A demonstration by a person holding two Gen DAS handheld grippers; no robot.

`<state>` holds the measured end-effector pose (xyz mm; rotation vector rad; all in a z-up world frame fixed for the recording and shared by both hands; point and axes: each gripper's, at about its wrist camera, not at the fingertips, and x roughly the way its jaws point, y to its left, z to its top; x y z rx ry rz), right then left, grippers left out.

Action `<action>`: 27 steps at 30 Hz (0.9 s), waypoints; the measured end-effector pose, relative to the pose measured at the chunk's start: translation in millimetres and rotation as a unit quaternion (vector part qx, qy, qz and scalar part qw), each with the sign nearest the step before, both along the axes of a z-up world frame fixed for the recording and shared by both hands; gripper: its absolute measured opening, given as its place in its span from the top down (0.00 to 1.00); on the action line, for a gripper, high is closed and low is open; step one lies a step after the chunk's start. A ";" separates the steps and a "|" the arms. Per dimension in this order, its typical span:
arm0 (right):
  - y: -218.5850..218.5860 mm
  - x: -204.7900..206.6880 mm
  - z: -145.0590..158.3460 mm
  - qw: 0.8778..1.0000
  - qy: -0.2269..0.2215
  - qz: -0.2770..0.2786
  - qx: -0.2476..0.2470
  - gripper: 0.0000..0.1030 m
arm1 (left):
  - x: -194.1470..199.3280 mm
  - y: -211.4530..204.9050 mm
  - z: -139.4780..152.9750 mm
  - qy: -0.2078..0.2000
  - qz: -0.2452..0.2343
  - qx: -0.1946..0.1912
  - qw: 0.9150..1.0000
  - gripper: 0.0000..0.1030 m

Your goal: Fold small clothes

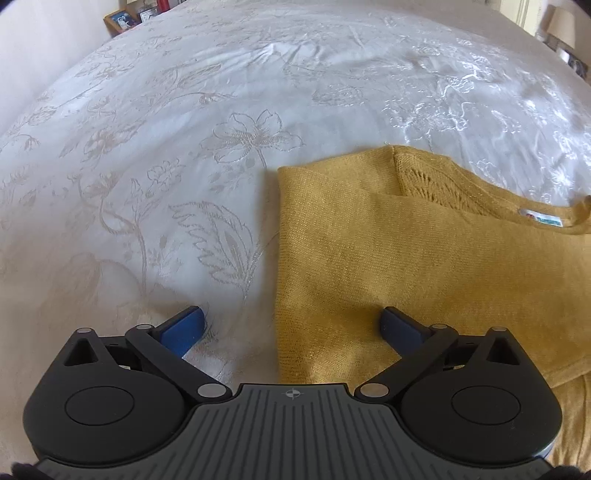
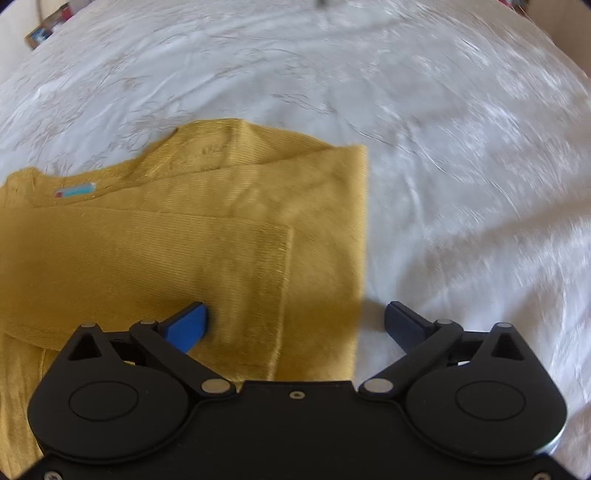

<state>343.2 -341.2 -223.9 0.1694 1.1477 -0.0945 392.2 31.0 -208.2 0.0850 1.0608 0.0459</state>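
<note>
A mustard-yellow knit sweater lies flat on the bed with its sides folded in and its neck label showing. My left gripper is open and empty, straddling the sweater's left folded edge. In the right wrist view the same sweater fills the left half, a folded sleeve end on top. My right gripper is open and empty over the sweater's right folded edge, left finger above the knit, right finger above the bedspread.
A white bedspread with embroidered flowers covers the whole bed. A wooden shelf with small items stands beyond the far left corner. A lamp is at the far right.
</note>
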 end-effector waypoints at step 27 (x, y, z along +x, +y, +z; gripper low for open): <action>38.6 -215.8 33.2 0.995 0.021 -0.042 0.088 0.01 | -233.7 21.4 19.5 0.073 -0.054 -0.068 0.993 0.00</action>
